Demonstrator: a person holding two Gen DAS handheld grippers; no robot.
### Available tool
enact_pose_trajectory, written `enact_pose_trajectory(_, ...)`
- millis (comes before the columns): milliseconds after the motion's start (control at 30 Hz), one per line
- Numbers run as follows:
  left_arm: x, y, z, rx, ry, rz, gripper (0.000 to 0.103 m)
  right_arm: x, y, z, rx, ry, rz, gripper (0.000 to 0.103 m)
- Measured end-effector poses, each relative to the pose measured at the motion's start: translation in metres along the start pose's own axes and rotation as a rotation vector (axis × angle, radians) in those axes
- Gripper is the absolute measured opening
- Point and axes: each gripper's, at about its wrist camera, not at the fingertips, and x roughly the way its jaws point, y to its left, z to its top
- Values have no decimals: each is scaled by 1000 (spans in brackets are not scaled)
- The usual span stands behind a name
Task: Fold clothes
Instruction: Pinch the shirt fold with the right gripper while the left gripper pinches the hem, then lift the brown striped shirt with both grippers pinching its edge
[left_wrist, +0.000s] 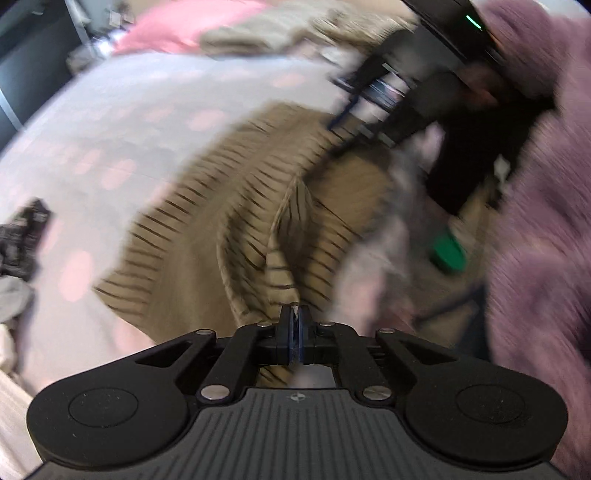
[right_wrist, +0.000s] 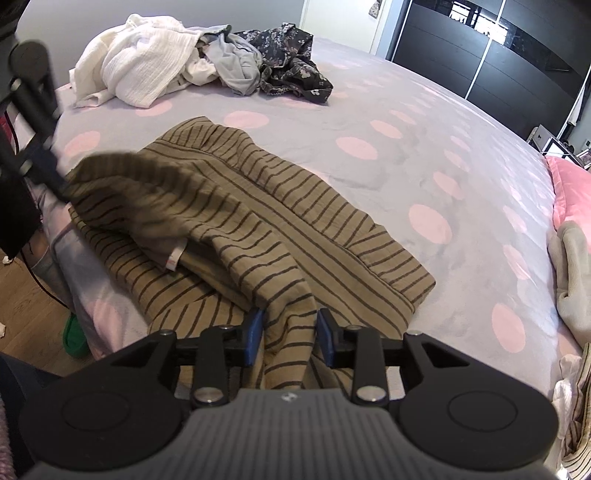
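The striped shirt (right_wrist: 258, 221) lies rumpled on the bed (right_wrist: 406, 122), near its edge, and both tools have hold of it or nearly so. Nearest, the right gripper (right_wrist: 288, 341) stands with its blue pads (right_wrist: 255, 332) apart, a bunched ridge of the shirt's cloth running up between them; the jaws straddle the fabric without pinching it. The left gripper (left_wrist: 294, 317) has its pads pressed together on a narrow fold of the shirt, which rises from it in a taut pleat; seen from the right wrist camera, this tool reaches in from the side of the shirt nearest the bed's edge, angled down, with a flap of cloth lifted above the rest. By my judgement the step in hand is getting the shirt gripped at two points so it can be spread or folded over; next the right jaws would need to close on that ridge before any pull. Beyond the shirt, toward the far side of the bed, sits a pile of clothes (right_wrist: 199, 55), white, grey and dark floral.
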Motion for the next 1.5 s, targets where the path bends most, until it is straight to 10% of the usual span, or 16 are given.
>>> enact_pose_trajectory(200, 19, -20, -14, 82, 155, -21, 7, -10, 3, -1, -21, -10, 25, 37)
enact_pose_trajectory(533, 0, -2, -6, -50, 34, 61, 41, -35, -11, 7, -7, -5, 84, 44)
enact_pose_trajectory(933, 25, 25, 4, -233, 33, -20, 40, -3, -34, -5, 163, 157, 170, 35)
enact_pose_trajectory(1100, 34, 19, 1, -196, 94, 62, 4, -12, -25, -7, 114, 140, 192, 7)
enact_pose_trajectory(1500, 22, -10, -7, 65, 131, 120, 1, -39, 17, -25, -391, 249, 160, 3)
